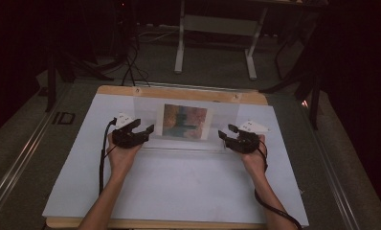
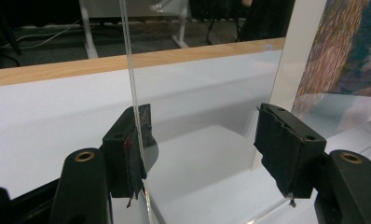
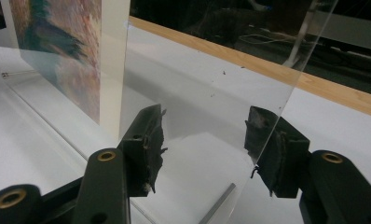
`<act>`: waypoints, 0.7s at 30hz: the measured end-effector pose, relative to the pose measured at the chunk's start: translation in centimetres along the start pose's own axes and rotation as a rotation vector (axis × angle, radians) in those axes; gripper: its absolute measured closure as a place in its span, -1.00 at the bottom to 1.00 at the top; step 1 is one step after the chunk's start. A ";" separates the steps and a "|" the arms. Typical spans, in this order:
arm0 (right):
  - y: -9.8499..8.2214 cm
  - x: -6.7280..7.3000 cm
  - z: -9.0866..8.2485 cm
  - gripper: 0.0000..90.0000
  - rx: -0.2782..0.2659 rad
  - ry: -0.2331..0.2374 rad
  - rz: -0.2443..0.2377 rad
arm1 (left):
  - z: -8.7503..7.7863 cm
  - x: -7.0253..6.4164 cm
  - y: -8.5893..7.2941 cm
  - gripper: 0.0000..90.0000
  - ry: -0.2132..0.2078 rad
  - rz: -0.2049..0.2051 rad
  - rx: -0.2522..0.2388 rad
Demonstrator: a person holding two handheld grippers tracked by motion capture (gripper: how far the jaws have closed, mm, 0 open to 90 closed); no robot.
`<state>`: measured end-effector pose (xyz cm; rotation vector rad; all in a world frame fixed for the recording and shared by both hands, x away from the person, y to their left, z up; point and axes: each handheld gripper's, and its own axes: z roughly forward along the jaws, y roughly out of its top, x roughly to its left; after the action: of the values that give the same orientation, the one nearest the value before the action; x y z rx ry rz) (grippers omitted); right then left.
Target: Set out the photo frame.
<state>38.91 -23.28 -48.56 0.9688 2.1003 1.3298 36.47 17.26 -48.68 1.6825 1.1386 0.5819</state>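
Acrylic panel [image 1: 186, 125], clear, upright at table [image 1: 179, 191] centre, printed picture [image 1: 184, 121] mounted mid-panel. Left gripper [image 1: 149, 129] at 9 o'clock, jaws spread astride panel edge, unclenched. Right gripper [image 1: 223, 135] at 3 o'clock, likewise spread astride opposite edge.

High view: fixed overhead, near side, facing forward and down on the table [image 1: 179, 191]. Gripper views: low, close, each looking along its own jaws at one side edge of the pane [image 2: 197, 116]. All three share the picture [image 1: 184, 121].
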 end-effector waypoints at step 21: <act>-0.8 1.1 -1.5 0.02 0.003 0.005 -0.020 | -1.2 -0.8 -1.0 -0.18 -0.015 0.028 0.007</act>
<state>36.92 -23.57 -48.68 0.9438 2.1108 1.3205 34.74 17.19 -49.01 1.7083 1.1092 0.5831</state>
